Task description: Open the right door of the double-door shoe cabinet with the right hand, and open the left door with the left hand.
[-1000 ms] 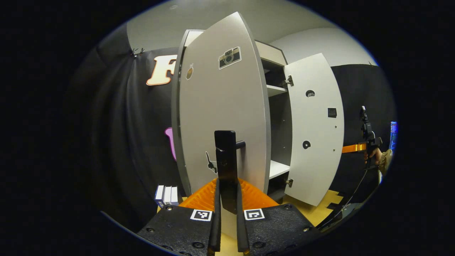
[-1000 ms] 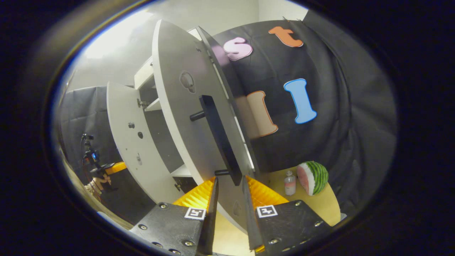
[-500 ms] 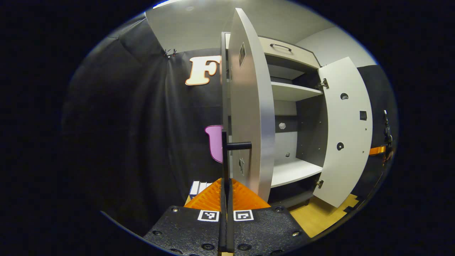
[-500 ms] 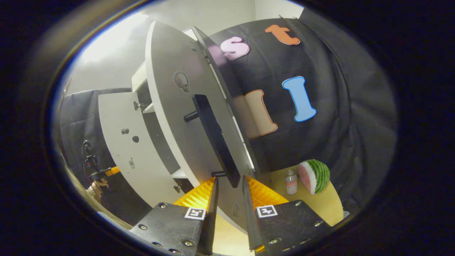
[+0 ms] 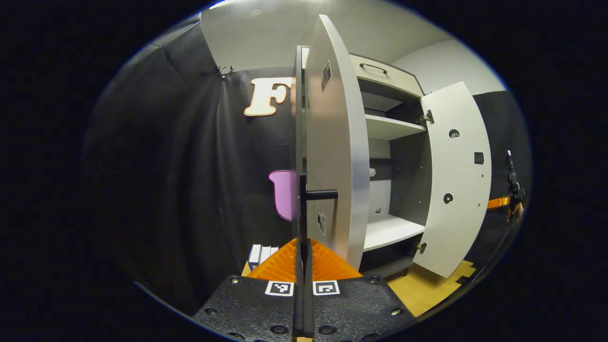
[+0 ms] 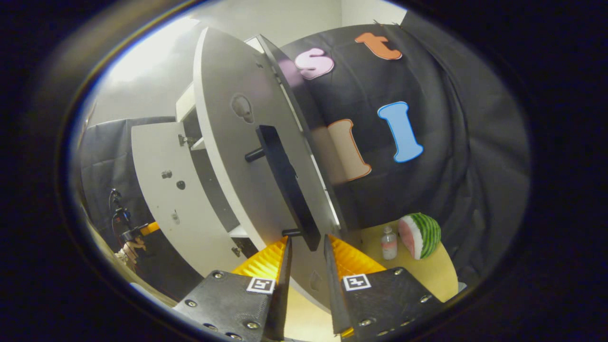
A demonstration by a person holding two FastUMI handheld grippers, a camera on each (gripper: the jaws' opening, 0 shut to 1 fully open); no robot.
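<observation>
Both doors of the shoe cabinet (image 5: 380, 128) stand wide now: the left door (image 5: 335, 156) has swung from angled to edge-on in the left gripper view, the right door (image 6: 237, 156) barely shifting. The left gripper (image 5: 302, 285) stays clamped on that door's black handle (image 5: 304, 209). The right gripper (image 6: 306, 275) sits slack-jawed around its handle (image 6: 285, 185), so the job looks nearly done.

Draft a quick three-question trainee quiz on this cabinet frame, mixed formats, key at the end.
1. True or false: the left door and the right door both stand open.
2. What lies beside the bottle? A) a watermelon half B) a shoe C) a ball
3. Fill in: the left gripper is clamped on the left door's black ____.
Key: 1 true; 2 A; 3 handle.
</observation>
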